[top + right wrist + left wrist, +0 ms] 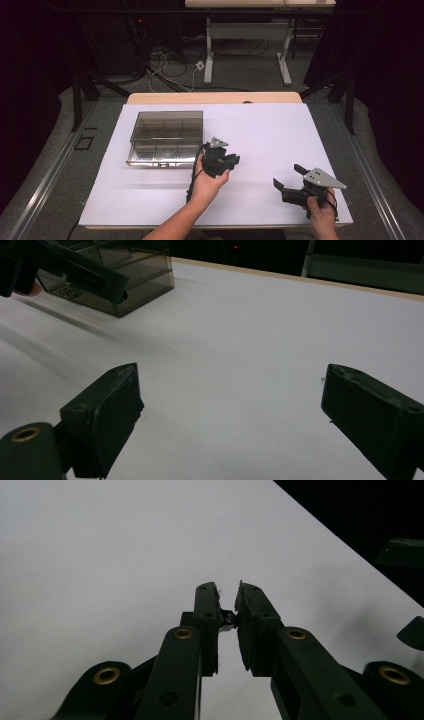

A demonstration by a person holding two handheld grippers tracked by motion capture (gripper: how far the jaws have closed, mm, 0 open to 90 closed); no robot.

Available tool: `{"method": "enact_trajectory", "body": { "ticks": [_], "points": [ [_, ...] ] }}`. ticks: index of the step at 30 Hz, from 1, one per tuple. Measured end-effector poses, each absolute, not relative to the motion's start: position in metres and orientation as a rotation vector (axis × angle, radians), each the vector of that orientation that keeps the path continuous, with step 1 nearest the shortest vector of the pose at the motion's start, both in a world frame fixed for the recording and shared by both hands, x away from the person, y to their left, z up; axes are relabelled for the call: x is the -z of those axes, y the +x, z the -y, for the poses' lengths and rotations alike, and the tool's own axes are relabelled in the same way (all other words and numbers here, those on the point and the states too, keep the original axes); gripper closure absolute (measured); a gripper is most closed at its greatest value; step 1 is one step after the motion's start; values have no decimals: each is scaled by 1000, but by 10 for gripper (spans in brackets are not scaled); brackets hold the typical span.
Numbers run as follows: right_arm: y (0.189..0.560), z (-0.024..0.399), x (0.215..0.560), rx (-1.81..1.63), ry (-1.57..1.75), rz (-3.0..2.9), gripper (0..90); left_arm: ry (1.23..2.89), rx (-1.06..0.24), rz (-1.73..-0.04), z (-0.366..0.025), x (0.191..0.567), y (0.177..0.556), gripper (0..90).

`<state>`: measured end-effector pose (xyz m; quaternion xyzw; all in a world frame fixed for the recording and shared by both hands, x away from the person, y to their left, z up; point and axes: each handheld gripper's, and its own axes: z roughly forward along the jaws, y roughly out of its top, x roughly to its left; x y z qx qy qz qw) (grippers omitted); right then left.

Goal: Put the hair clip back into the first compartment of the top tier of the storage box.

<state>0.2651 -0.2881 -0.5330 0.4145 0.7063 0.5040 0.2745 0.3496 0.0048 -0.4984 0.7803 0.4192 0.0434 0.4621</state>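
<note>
Table (260, 130): white top with bare room around both hands.
Box (167, 137): smoky clear, split into compartments, at the table's left half; its latch side faces the person.
Right gripper (289, 176): low at the near right corner, jaws spread wide with nothing between them, well apart from the box.
Left gripper (226, 587): just right of the box's near corner, jaws drawn narrow and pinching the part.
Part (226, 618): 1 tiny dark piece, caught deep between the pads and not at their tips; its shape is too small to tell.
Step, as judged: carry the part over to the box and drop it into 1 compartment.
Doing it well: hold the squeeze steady, since the grip sits so far back that any loosening could let the piece slip. Come over the chosen cell from above with the tips pointing down, clear the wall, go low, then open only a little so the part falls straight. Leave the right gripper parked.
</note>
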Motion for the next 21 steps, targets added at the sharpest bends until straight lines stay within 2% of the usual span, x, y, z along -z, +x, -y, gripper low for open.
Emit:
{"method": "enact_trajectory", "body": {
  "ticks": [21],
  "points": [
    [265, 288, 533, -1351, 1119, -1907, 88, 1881, -141, -999, -24, 479, 340, 792]
  ]
}}
